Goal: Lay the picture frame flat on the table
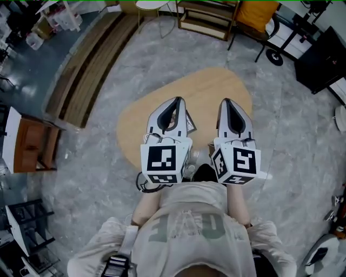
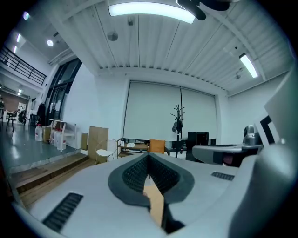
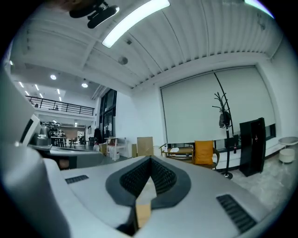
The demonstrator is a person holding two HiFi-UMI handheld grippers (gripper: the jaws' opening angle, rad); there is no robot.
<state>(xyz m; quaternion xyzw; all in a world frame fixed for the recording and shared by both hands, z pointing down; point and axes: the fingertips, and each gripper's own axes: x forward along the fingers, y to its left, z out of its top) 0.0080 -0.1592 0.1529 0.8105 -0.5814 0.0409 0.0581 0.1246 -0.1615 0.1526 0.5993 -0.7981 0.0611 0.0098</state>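
Left gripper point(image 1: 177, 99), right gripper point(image 1: 225, 101): both closed

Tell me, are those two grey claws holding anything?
Nothing is held: the white left gripper and the white right gripper are both shut, jaws together, empty.

Bright overhead strip light point(image 2: 151, 11) (mild glare), fisheye-curved edges; dark vignetted corners

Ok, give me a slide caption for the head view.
Left gripper and right gripper, shut, held over the wooden table.
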